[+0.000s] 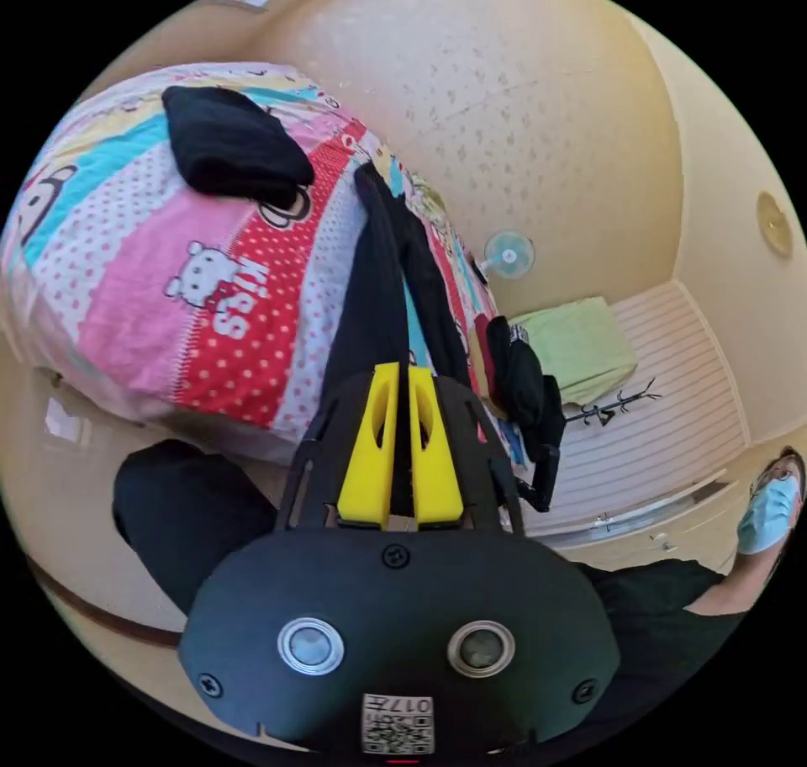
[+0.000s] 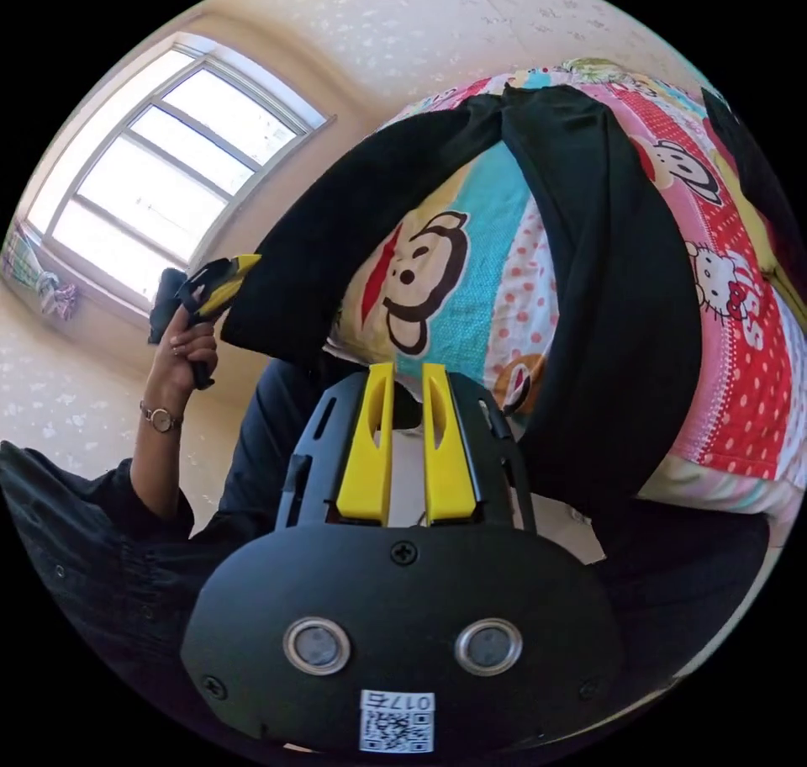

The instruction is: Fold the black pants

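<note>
Left gripper view — left gripper (image 1: pixel 402 373) clamps soft black pants (image 1: pixel 374 296).

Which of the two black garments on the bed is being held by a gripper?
The long black pants, pinched in the left gripper; the folded black garment lies untouched farther up the bedspread.

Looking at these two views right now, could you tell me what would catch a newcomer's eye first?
The bright cartoon-print bedsheet stands out first, with the long black pants draped over it. In the left gripper view, the left gripper has its yellow jaws closed on a pant leg. In the right gripper view, the right gripper hangs slightly parted, gripping nothing.
</note>
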`<state>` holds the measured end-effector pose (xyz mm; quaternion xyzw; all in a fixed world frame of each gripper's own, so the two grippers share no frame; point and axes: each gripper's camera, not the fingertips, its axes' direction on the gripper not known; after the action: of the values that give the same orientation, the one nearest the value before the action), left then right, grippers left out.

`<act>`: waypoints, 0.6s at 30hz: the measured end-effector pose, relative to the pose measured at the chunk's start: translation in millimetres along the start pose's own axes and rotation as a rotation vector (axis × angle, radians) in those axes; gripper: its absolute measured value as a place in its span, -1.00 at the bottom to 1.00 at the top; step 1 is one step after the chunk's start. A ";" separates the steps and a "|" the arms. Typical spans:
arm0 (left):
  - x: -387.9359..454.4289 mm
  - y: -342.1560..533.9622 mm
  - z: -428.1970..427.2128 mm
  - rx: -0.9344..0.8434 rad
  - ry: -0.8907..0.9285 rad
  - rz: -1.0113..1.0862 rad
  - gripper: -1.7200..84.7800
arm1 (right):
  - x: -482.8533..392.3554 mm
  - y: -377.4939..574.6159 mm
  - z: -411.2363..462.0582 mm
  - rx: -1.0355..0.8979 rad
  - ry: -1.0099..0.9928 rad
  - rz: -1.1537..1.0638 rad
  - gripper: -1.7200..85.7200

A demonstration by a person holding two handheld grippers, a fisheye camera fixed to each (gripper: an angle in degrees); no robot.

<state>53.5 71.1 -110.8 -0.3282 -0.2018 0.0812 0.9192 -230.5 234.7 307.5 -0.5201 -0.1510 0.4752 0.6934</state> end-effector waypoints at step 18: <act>-115.8 -49.0 -42.3 -0.134 -0.003 -0.056 -0.98 | -9.3 -81.7 127.4 -0.125 -0.236 0.006 -0.85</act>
<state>-32.6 -23.5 -146.1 -0.3832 -0.2175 0.0422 0.8967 -283.8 300.1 433.5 -0.5034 -0.2591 0.5249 0.6356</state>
